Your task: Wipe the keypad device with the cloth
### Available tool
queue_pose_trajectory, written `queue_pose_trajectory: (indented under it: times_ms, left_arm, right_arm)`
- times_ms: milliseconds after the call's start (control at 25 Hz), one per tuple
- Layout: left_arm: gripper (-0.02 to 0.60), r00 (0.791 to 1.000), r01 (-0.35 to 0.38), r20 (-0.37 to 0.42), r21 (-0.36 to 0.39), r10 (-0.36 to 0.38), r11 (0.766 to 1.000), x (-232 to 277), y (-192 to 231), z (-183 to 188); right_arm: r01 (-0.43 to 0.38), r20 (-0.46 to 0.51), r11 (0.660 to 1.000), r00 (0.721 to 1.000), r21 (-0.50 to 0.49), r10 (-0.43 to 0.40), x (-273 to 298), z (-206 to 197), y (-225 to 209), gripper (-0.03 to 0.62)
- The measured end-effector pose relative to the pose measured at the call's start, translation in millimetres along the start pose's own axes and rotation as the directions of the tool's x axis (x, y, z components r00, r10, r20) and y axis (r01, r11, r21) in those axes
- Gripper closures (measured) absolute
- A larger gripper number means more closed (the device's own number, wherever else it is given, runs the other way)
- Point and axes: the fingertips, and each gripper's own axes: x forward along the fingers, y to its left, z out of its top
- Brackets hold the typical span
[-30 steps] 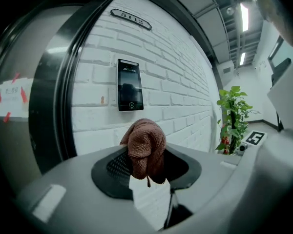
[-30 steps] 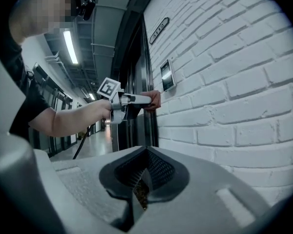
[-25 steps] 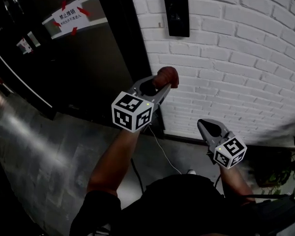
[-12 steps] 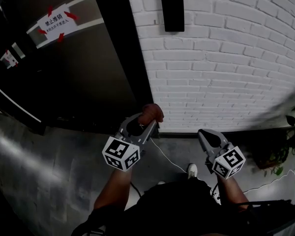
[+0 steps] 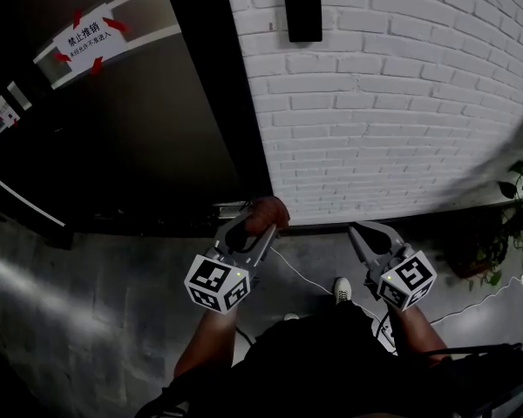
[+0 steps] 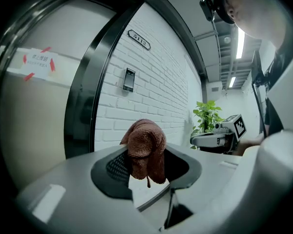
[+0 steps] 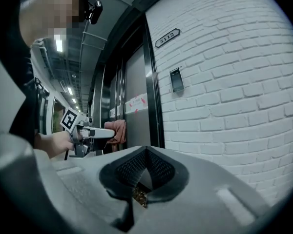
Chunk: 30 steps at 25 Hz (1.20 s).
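Here, seen from above, a person stands facing a white brick wall (image 5: pixel 401 103) beside a dark door (image 5: pixel 139 138), a two-jaw tool in each hand; both tools are held low, near the person's waist, well below and apart from the keypad device (image 5: pixel 302 9); that device is a black upright rectangle fixed high on the brick, just right of the door frame. The left gripper (image 5: pixel 254 226) has its jaws pressed onto a brown cloth (image 5: pixel 268 212); its own camera shows the cloth (image 6: pixel 146 150) bunched into a soft lump between the pads, one loose end hanging down; the cloth touches neither wall nor device. The right gripper (image 5: pixel 361 232) has its jaws brought together with nothing between them, and it points toward the foot of the wall. The two tools sit side by side, apart from each other. On the door, a white sign (image 5: pixel 89 35) is held by red tape at its corners. From the left tool's camera, a small number plate (image 6: pixel 138 39) sits on the brick above the device; a green potted plant (image 6: pixel 207 113) stands further along the wall. On the grey floor (image 5: pixel 87 320), a thin white cable (image 5: pixel 296 277) trails past a white shoe (image 5: pixel 341 287).
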Motion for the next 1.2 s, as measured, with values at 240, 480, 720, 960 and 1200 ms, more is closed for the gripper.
queue_pose_trajectory:
  times_ms: [240, 480, 720, 960, 1200]
  left_arm:
    - [0.408, 1.000, 0.005, -0.016, -0.011, -0.005, 1.000, -13, 3, -3]
    - [0.407, 0.999, 0.008, -0.032, -0.011, -0.008, 1.000, -18, 0, -10]
    - [0.407, 1.000, -0.007, -0.009, -0.008, 0.007, 1.000, -21, -2, -5]
    - [0.407, 1.000, -0.009, 0.007, -0.021, 0.009, 1.000, -21, -6, -2]
    - [0.405, 1.000, -0.011, -0.007, -0.004, 0.011, 1.000, -21, -7, -6]
  right_arm:
    - [-0.012, -0.015, 1.000, 1.000, 0.018, 0.013, 4, 8, 15, 0.603]
    - [-0.017, -0.029, 1.000, 0.999, 0.022, 0.018, 1, 8, 23, 0.604]
    - [-0.015, -0.023, 1.000, 1.000, 0.009, 0.015, -2, 11, 25, 0.604]
    - [-0.008, -0.025, 1.000, 1.000, 0.016, 0.009, -8, 10, 27, 0.605]
    - [0.001, -0.029, 1.000, 1.000, 0.023, 0.000, -10, 5, 27, 0.605]
